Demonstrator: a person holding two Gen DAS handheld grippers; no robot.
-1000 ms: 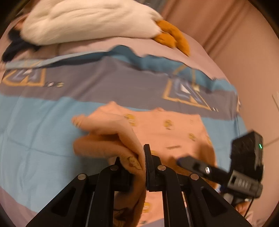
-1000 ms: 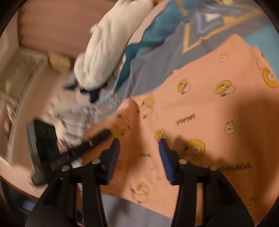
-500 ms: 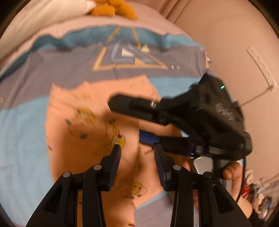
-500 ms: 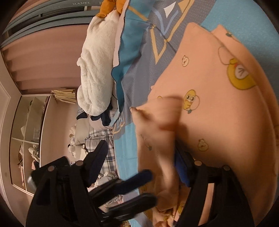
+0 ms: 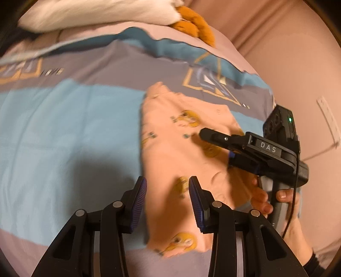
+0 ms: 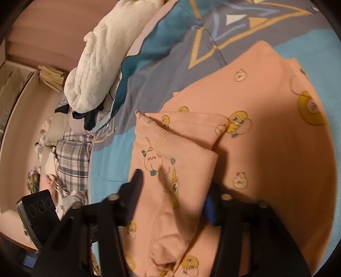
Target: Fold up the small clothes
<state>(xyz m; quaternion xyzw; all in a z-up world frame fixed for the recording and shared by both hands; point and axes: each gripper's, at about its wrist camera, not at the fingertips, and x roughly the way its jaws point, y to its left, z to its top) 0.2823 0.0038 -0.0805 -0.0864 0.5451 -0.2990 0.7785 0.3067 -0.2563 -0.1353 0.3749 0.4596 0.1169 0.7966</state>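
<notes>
A pink garment (image 5: 181,149) printed with yellow ducks lies flat on the bed, one part of it folded over on top (image 6: 181,149). My left gripper (image 5: 168,187) hovers open over the garment's left edge with nothing between its pads; its left finger is over the blue sheet. My right gripper (image 6: 173,191) straddles the folded part, and its jaws are closing with that fold between them, the pads not clearly pressing. In the left wrist view the right gripper (image 5: 223,147) reaches in from the right, held by a hand (image 5: 262,198).
The bedspread (image 5: 64,127) is blue and grey with triangle prints. A white fluffy blanket (image 5: 96,12) and an orange plush (image 5: 196,29) lie at the bed's far side. A pink wall (image 5: 298,64) stands to the right. Plaid clothes (image 6: 72,157) are piled beside the bed.
My left gripper let go of the pink fold it was pinching, opened, and swung over the garment and back to its left edge. The right jaws widened, then narrowed around the fold.
</notes>
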